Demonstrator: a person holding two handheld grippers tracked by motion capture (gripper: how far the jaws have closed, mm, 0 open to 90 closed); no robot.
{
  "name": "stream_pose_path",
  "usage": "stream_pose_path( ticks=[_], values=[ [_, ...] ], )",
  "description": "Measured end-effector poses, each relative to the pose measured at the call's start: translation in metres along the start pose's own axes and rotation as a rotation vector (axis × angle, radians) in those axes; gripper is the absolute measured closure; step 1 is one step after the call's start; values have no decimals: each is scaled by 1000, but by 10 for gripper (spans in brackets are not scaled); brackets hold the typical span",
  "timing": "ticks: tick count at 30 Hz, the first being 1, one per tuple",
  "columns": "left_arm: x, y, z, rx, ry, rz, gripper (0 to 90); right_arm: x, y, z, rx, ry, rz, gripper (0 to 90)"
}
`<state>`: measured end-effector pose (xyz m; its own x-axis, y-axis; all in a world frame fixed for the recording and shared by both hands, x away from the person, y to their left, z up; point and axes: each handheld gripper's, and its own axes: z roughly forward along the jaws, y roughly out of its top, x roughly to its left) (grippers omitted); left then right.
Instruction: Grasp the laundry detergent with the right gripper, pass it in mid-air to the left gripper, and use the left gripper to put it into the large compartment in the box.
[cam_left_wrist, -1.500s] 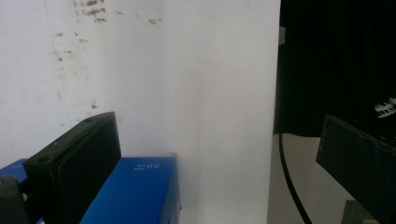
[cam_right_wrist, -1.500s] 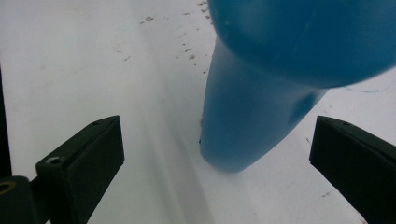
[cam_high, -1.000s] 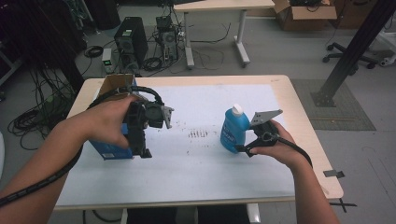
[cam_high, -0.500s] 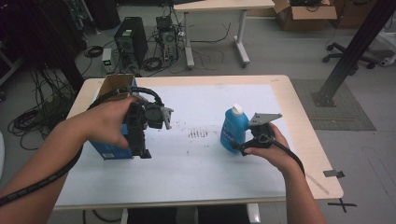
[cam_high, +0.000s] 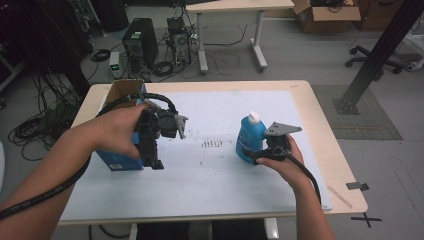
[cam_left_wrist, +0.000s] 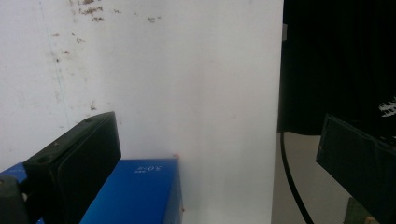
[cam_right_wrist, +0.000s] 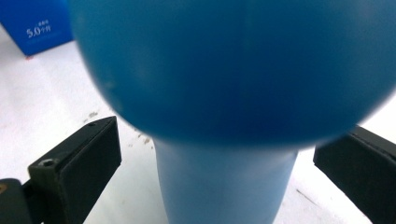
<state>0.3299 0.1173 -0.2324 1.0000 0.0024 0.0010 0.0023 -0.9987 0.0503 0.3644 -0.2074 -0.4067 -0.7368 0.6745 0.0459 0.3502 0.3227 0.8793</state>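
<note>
- the right gripper (cam_high: 251, 153) sits low at the blue bottle (cam_high: 249, 141), its jaws spread wide to either side of the bottle's body; in the right gripper view a gap shows between each jaw and the plastic.
- the bottle stands upright just ahead of this gripper, long axis vertical, white cap (cam_high: 254, 118) pointing straight up.
- the left gripper (cam_high: 152, 159) points down toward the person's edge of the white mat (cam_high: 220, 175), jaws spread apart with nothing pinched.
- the blue box (cam_left_wrist: 135, 193) lies under and just beside its left jaw; whether jaw and box touch cannot be told.
- from the right gripper, the box (cam_right_wrist: 35, 25) lies well beyond the bottle, on the far side.
</note>
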Motion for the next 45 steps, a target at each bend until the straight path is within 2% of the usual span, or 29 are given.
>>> stream_pose_path(
  ticks=[6, 12, 15, 21, 27, 45],
  values=[
    [-1, 0, 0, 2, 2, 1, 2, 4, -5, 1, -48, -78, 12, 7],
    [-1, 0, 0, 1, 2, 4, 2, 7, -11, 3, -108, -135, 35, 5],
    [-1, 1, 0, 2, 2, 4, 2, 11, -13, 5, -140, -143, 39, 7],
    [-2, -1, 0, 2, 1, 2, 2, 14, -17, 10, -167, -172, 55, 10],
    [-1, -3, 1, -3, 1, -1, 2, 16, -19, 12, -185, -192, 56, 46],
    [0, -3, 4, -2, -11, 0, 2, 17, -21, 13, -193, -180, 39, 204]
  ],
)
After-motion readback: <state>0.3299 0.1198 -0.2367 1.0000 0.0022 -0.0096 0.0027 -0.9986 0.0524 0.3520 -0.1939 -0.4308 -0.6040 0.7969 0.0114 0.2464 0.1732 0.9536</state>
